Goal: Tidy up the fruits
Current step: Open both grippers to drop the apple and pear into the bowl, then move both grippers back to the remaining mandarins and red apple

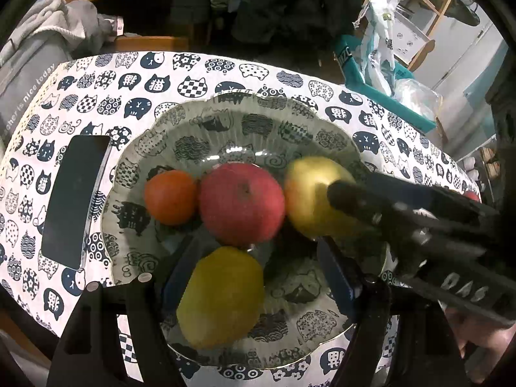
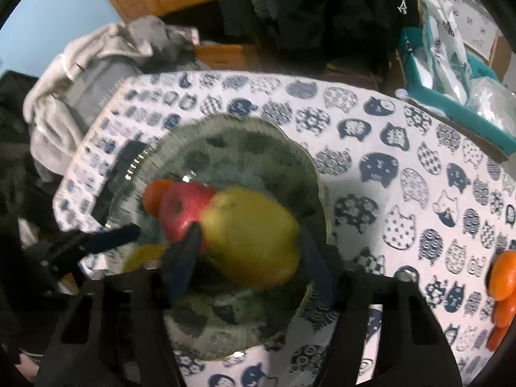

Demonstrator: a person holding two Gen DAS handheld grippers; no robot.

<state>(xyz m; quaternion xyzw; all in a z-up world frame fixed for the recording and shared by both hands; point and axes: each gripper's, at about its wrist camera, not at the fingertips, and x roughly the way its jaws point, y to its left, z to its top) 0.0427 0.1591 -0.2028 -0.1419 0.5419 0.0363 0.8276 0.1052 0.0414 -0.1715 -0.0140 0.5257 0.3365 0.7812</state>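
A glass plate [image 1: 193, 122] on the cat-print cloth holds an orange [image 1: 170, 197], a red apple [image 1: 242, 204], a yellow-green pear [image 1: 309, 193] and a lemon [image 1: 222, 296]. My left gripper [image 1: 258, 267] is open; the lemon lies between its fingers, nearer the left one. My right gripper [image 2: 250, 245] is shut on the pear [image 2: 251, 235], over the plate [image 2: 245, 135] beside the apple [image 2: 183, 209]. The right gripper's fingers also show in the left wrist view [image 1: 354, 200], around the pear.
A black phone [image 1: 75, 200] lies left of the plate. Orange fruit [image 2: 503, 277] sits at the table's right edge. A teal bin [image 1: 380, 87] with plastic bags stands behind the table; grey clothing [image 1: 42, 32] is piled at the far left.
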